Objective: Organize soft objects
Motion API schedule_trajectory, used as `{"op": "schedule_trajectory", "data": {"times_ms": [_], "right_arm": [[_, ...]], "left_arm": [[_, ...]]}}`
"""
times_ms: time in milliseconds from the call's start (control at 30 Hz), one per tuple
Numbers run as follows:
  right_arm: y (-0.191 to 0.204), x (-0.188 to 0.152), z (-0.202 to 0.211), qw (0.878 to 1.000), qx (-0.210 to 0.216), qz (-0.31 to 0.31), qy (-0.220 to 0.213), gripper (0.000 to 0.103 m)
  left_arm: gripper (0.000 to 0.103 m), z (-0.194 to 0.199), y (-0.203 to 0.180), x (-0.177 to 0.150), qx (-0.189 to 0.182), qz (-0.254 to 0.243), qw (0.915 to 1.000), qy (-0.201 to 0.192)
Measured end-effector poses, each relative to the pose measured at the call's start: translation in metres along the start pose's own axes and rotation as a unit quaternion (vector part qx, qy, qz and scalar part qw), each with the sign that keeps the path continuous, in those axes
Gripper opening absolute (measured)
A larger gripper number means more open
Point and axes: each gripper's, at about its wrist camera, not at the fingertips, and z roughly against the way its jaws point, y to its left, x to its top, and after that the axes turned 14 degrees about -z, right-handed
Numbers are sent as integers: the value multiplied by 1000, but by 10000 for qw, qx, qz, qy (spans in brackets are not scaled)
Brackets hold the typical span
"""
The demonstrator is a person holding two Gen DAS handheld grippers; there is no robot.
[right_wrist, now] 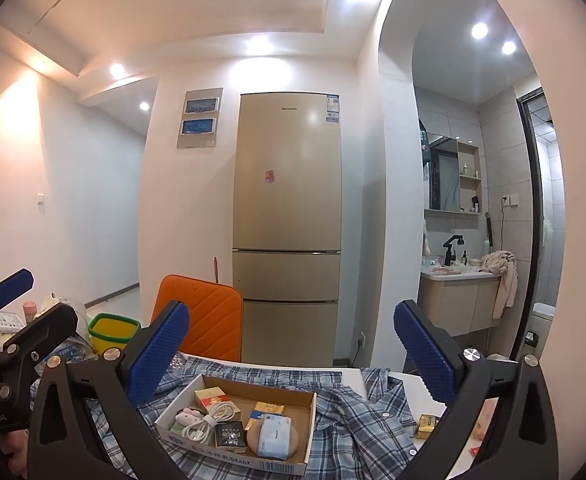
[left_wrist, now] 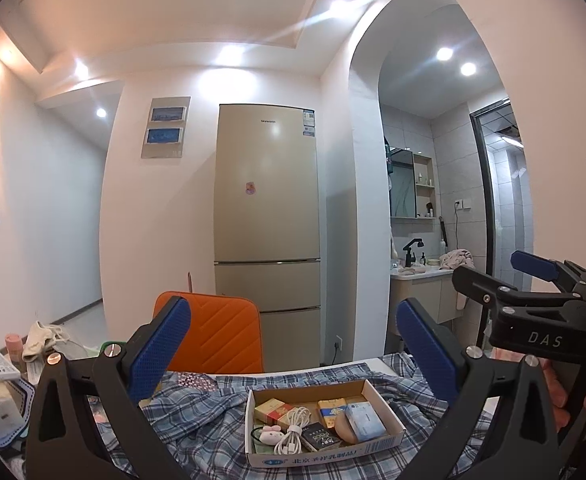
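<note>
Behind the tabletop [right_wrist: 353, 374] stands a fridge [right_wrist: 289, 216], and I hold both tongs, left [left_wrist: 293, 350] and right [right_wrist: 291, 354], level and wide apart above the plaid shirt [right_wrist: 357, 424] under the cardboard tray [right_wrist: 249, 460].

The plaid shirt [left_wrist: 197, 412] is mostly covered: the cardboard box [left_wrist: 389, 438] sits right on top of it and the left tongs [left_wrist: 293, 350] block its near edge, so its full shape is anyone's guess. The print on the box front is too small for me to read. In the right wrist view the other tongs are chopped off by the left edge, and the orange chair [right_wrist: 209, 320] only shows its backrest above the surface [right_wrist: 353, 374].
</note>
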Motion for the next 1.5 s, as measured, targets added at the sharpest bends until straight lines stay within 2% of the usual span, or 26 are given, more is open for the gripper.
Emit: {"op": "schedule_trajectory", "data": {"times_ms": [200,400,633,1000,1100,1300,1500], "right_arm": [[-5,-16,1,10000,-25,-55,18,103],[-8,-47,-3,9996,-11,47,274,103],[-15,-74,-5,9993,-119,82,353,103],[-37,-106,-8,9995,-162,-171,202,103],[-37,-117,-10,9995,-317,29,69,103],[-32,-125,-17,9988,-314,177,329,103],[-37,-125,-18,9988,-330,91,348,103]], "left_arm": [[102,1,-7,-20,-95,96,9996,238],[102,-3,-16,-50,-113,87,9988,467],[102,-6,-20,-81,71,50,9980,622],[102,-9,-22,-92,120,59,9977,663],[102,-9,-24,-93,108,18,9976,677],[102,-10,-20,-95,88,118,9975,690],[102,-8,-19,-95,139,129,9975,678]]}}
